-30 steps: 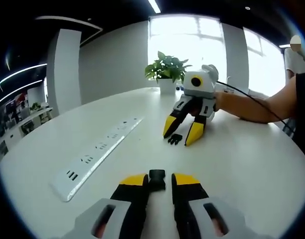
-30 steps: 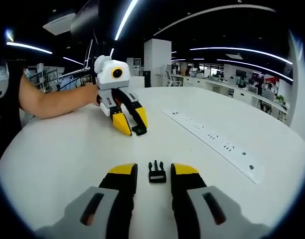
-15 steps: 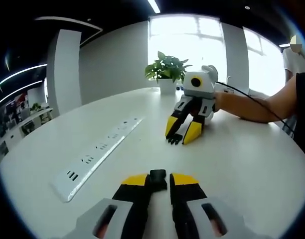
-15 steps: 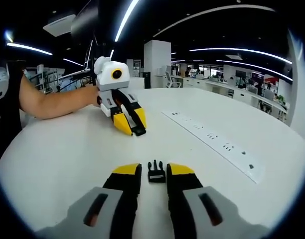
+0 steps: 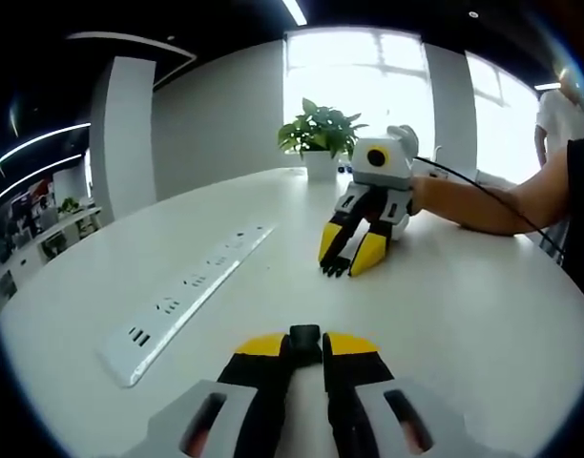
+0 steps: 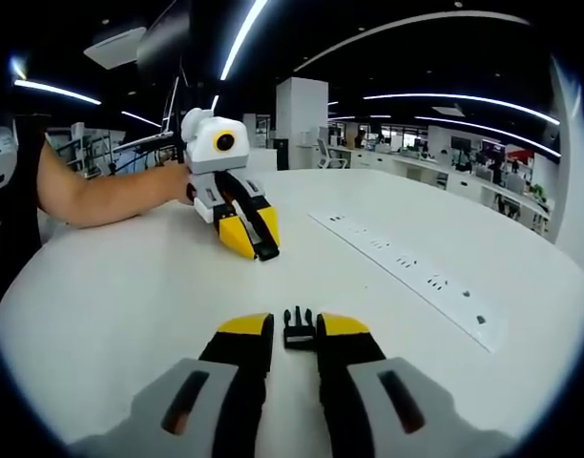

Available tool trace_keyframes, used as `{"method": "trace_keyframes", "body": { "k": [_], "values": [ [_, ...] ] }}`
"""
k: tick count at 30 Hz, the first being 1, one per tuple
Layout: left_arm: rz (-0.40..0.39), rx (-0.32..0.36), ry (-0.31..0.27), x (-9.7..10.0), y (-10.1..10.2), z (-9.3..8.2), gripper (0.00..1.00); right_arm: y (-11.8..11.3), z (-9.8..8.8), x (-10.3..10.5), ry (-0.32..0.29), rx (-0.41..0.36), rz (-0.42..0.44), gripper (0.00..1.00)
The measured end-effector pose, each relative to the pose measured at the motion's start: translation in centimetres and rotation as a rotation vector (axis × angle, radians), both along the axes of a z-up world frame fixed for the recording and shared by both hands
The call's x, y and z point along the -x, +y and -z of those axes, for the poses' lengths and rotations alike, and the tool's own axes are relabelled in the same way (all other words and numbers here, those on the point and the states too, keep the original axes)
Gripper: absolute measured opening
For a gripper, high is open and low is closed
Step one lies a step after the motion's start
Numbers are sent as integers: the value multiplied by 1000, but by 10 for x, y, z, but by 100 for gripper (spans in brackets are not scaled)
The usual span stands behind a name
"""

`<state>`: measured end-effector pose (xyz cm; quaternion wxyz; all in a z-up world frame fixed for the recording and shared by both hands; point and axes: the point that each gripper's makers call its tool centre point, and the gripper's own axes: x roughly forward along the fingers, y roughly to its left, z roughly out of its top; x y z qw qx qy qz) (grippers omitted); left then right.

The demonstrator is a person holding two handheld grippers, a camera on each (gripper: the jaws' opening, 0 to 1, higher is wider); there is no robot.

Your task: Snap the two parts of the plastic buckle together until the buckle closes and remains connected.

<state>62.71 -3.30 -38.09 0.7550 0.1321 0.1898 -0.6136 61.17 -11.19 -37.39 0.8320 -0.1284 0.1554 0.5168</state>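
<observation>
Much of each buckle half is hidden by yellow fingertips. In the left gripper view, the left gripper [image 5: 305,345] is clenched on the socket [image 5: 304,335], a black block of which just the top pokes out between the tips; its lower part is covered. Across the table [image 5: 464,315], the right gripper [image 5: 349,258] pinches the pronged half [image 5: 335,268], too small there to make out beyond a dark bit at the tips. A power strip [image 5: 182,296] lies to the left, a plant [image 5: 318,134] stands behind, and a forearm [image 5: 483,200] reaches in from the right, cut off by the edge.

The right gripper view shows the prongs clearly, pointing away. The left gripper, seen opposite, holds the socket as a dark strip beside its yellow tip, shape unclear. The two halves lie well apart, unjoined.
</observation>
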Motion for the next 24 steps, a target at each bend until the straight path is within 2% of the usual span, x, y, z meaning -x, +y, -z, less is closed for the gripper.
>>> {"method": "trace_keyframes", "body": {
  "k": [10,24],
  "values": [
    [0,0,-1,1,0,0,13,0,-1,-1,-7,4,-3,15],
    [-12,-3,3,-1,0,0,12,-1,-1,-4,-2,9,3,15]
  ]
}}
